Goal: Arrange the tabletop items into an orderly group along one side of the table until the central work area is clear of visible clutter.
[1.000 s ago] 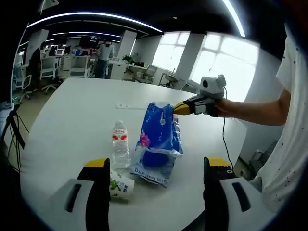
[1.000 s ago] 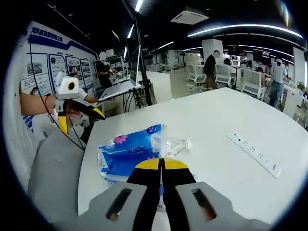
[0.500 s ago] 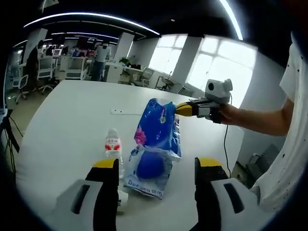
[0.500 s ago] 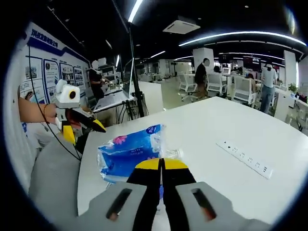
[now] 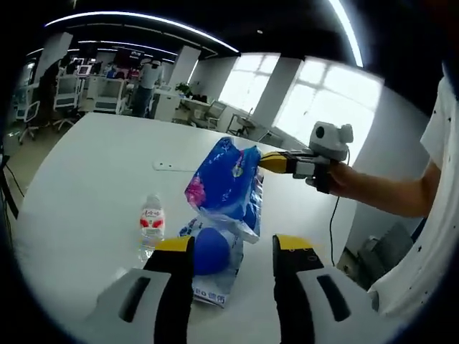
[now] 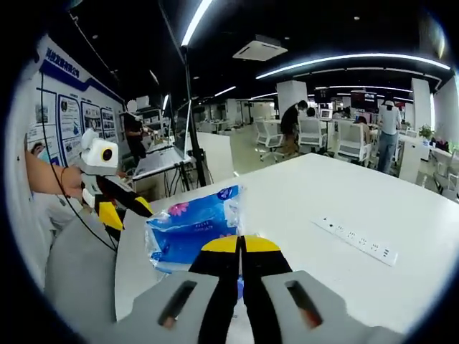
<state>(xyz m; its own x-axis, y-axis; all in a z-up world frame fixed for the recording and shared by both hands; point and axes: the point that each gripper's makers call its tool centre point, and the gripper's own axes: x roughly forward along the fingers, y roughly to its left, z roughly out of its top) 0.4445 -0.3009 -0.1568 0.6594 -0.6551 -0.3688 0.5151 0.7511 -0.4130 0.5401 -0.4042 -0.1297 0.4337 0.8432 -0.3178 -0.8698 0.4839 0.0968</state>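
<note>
Lifted higher off the table now, the blue pack hangs pinched in my right gripper, left gripper spread; its sagging weight could slip.

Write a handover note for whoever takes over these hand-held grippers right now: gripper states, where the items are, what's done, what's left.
Right hand-held gripper: shut on the blue plastic pack, holding its top edge up; the pack's lower end seems to rest on the white table.
Left hand-held gripper: open, holding nothing, jaws on either side of the pack's lower end.
Water bottle: upright on the table beside the pack.
Power strip: lying out on the table.
Done: pack gripped. Left: set the pack and bottle together along one side.
</note>
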